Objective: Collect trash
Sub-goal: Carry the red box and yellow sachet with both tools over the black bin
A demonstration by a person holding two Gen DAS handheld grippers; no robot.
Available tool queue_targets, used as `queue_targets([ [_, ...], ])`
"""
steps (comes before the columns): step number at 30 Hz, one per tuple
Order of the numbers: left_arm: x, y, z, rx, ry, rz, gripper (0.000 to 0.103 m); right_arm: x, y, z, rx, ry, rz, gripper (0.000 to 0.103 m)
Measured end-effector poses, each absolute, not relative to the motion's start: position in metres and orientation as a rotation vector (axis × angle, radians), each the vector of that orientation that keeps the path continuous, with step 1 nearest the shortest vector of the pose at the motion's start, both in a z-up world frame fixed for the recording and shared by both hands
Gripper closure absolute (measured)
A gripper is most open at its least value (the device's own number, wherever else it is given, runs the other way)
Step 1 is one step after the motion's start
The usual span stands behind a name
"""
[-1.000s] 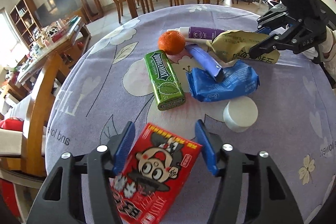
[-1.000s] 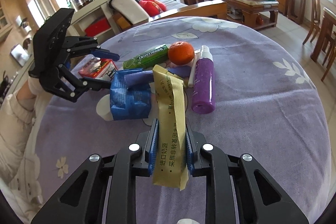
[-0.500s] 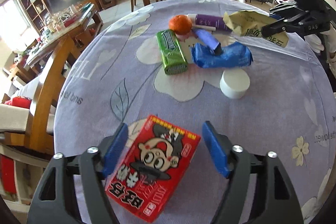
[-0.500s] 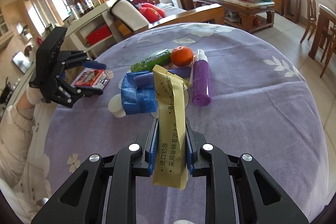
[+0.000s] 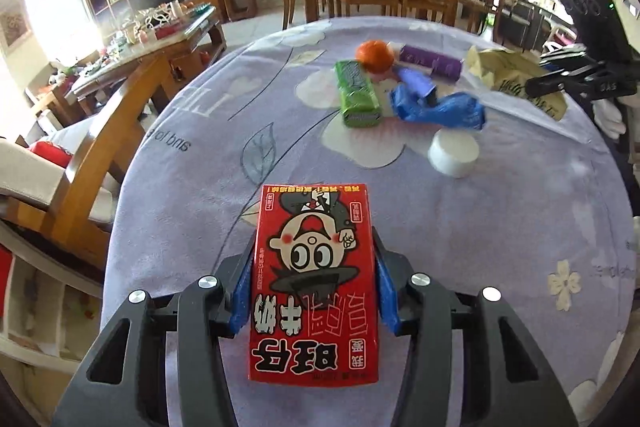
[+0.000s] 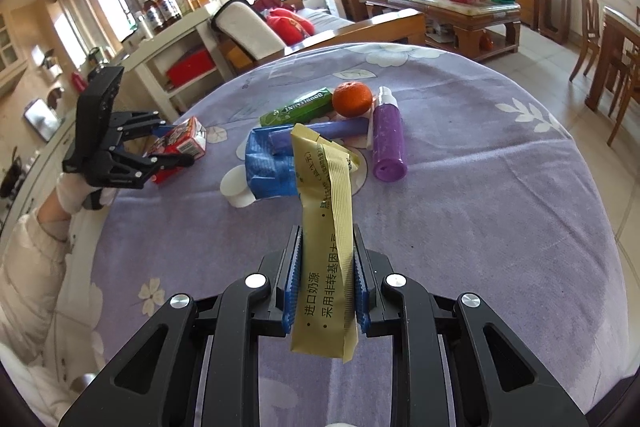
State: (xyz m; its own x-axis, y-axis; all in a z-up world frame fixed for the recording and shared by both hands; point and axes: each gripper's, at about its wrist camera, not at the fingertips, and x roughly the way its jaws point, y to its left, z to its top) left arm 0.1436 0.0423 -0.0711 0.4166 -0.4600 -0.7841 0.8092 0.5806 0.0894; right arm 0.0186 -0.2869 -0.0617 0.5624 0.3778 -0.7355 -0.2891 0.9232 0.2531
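Left gripper (image 5: 314,291): my jaws have just been closing and both blue pads now press the sides of the red carton (image 5: 314,283). Carton sits lengthwise between the fingers, cartoon face up, far end sticking out past the tips. In the right wrist view it looks lifted off the cloth near the table's left edge, but I can't tell for sure.

Right gripper (image 6: 325,281): clamped on the yellow wrapper (image 6: 326,235). Wrapper stands up between the pads, top end creased and folded toward the pile, bottom end hanging out below the jaws.

Rest of the stuff lies in one cluster mid-table on the purple cloth (image 6: 480,207):
- green gum pack (image 6: 298,107), touching the orange (image 6: 352,99)
- purple bottle (image 6: 387,143) lying on its side just right of the orange, open end toward me
- blue pouch (image 6: 268,167) with a purple tube (image 6: 320,135) across its top
- white cap (image 6: 236,187) just beside the pouch, on its near-left side

Person's white sleeve (image 6: 28,267) shows behind the left gripper. Left wrist view is motion-blurred at the far cluster, so I can't read any labels there.
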Motion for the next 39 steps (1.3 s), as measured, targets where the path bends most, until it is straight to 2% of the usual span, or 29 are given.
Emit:
queue_targets([
  [12,0.085,-0.034,-0.013,0.397,0.615,-0.975,0.054,-0.023,-0.321,-0.036,0.127,0.817,0.345,0.08],
  [25,0.042,-0.179,-0.013,0.333,0.616,-1.169,0.053,-0.119,-0.438,-0.009,0.223,0.719,0.12,0.08],
  [39,-0.038,-0.348,-0.028,0.429,0.604,-1.451,0.053,-0.245,-0.578,-0.028,0.376,0.672,-0.151,0.08],
])
